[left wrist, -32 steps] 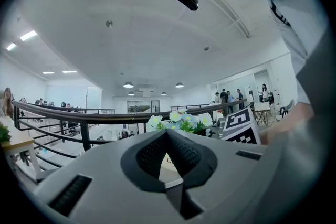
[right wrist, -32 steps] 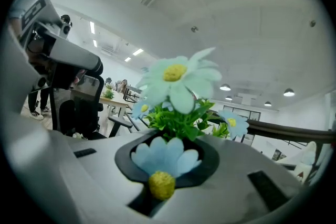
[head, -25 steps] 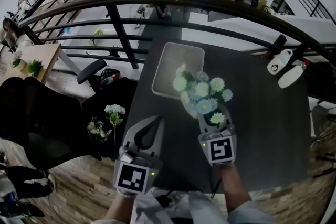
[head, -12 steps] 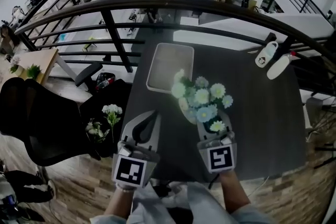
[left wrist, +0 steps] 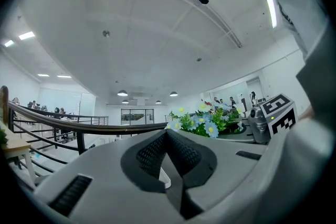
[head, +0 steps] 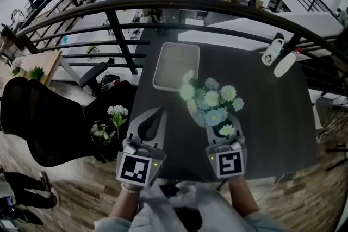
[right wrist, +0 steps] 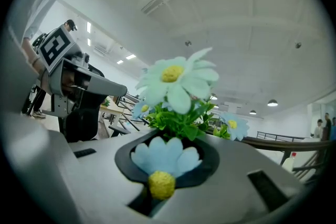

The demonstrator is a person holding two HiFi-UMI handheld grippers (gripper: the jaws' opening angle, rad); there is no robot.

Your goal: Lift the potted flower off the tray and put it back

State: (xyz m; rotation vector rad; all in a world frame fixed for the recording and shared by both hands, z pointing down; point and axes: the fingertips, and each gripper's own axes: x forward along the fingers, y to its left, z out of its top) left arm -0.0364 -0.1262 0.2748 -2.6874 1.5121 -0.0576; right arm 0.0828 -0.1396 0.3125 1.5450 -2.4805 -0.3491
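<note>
Dark matte table [head: 272, 117], flat rectangular top, sits against a curved black metal railing [head: 163, 2] with round bars. Black chair [head: 32, 122] left of the table, on wood-plank floor [head: 81, 193].

Tray [head: 175, 62]: pale, smooth, rectangular with rounded corners and a raised rim. It lies at the table's far edge, nothing in it.

Potted flower [head: 212, 103]: off the tray, over the bare tabletop just on the near side of the tray and a bit right of it. Cream rounded pot, green leaves, daisy-type heads in white and pale blue with yellow centres; they look artificial. Cannot tell if the pot base touches the table.

Right gripper [head: 222, 125]: grey plastic, black-and-white marker cube at the back. Its jaws are clenched on the potted flower. In the right gripper view a pale blue bloom with a yellow centre and the green stems fill the gap between the dark pads.

Left gripper [head: 160, 111]: same build, beside the right one over the table's near left part. Jaws pressed together at the tips, ribbed black pads, nothing between them.

Two white bottles [head: 277, 57], smooth, at the far right corner by the railing.

Loose white flowers [head: 117, 114] on green stems sit beside the table's left edge, near the chair.
</note>
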